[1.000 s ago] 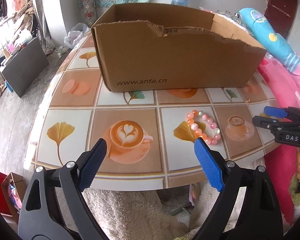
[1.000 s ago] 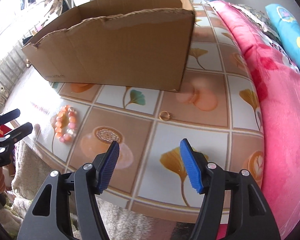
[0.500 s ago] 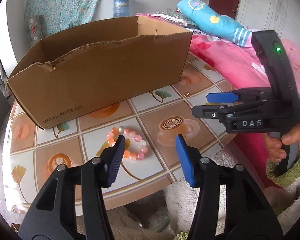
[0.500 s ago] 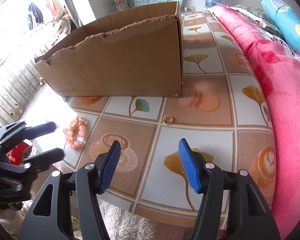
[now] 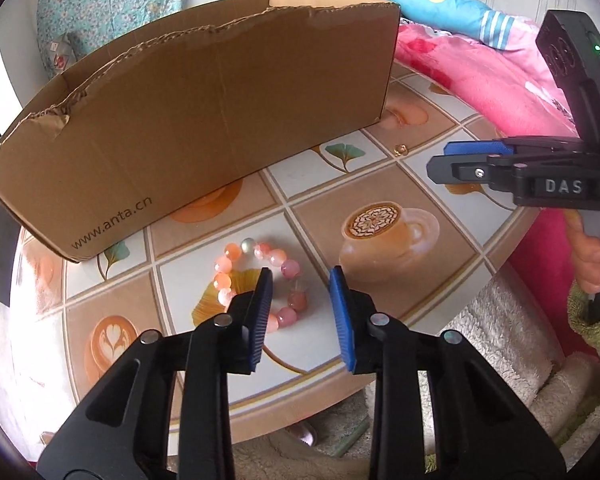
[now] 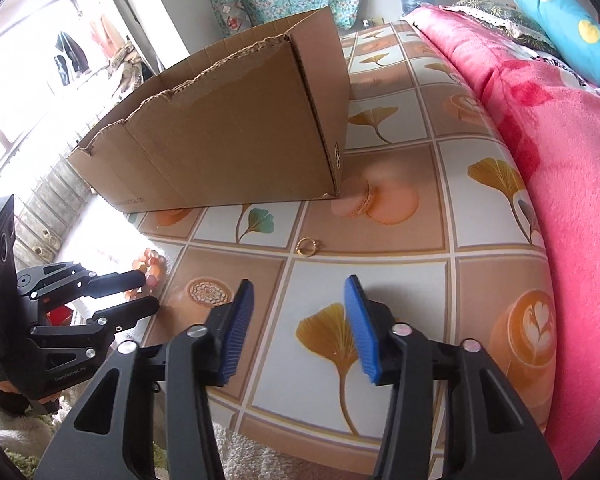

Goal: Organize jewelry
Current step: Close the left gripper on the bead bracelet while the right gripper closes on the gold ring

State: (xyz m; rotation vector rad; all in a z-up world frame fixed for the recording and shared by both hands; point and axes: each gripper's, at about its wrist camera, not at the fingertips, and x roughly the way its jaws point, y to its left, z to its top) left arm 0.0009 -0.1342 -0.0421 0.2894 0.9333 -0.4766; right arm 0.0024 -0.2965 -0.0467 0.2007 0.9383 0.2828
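A pink and orange bead bracelet (image 5: 236,268) lies on the patterned table in front of a cardboard box (image 5: 204,120). My left gripper (image 5: 300,300) is open, its fingers straddling the bracelet's right side just above it. The bracelet also shows in the right wrist view (image 6: 150,262), partly hidden by the left gripper (image 6: 148,292). A small gold ring (image 6: 307,246) lies near the box's right corner (image 5: 401,149). My right gripper (image 6: 298,324) is open and empty, hovering short of the ring; it shows side-on in the left wrist view (image 5: 440,160).
The open box (image 6: 228,148) stands at the back of the table (image 6: 400,300). A pink blanket (image 6: 560,160) borders the table on the right. A fluffy white rug (image 5: 500,344) lies below the table's front edge.
My left gripper has moved forward and down onto the bracelet, and its jaws have narrowed. My right gripper has edged closer to the ring.
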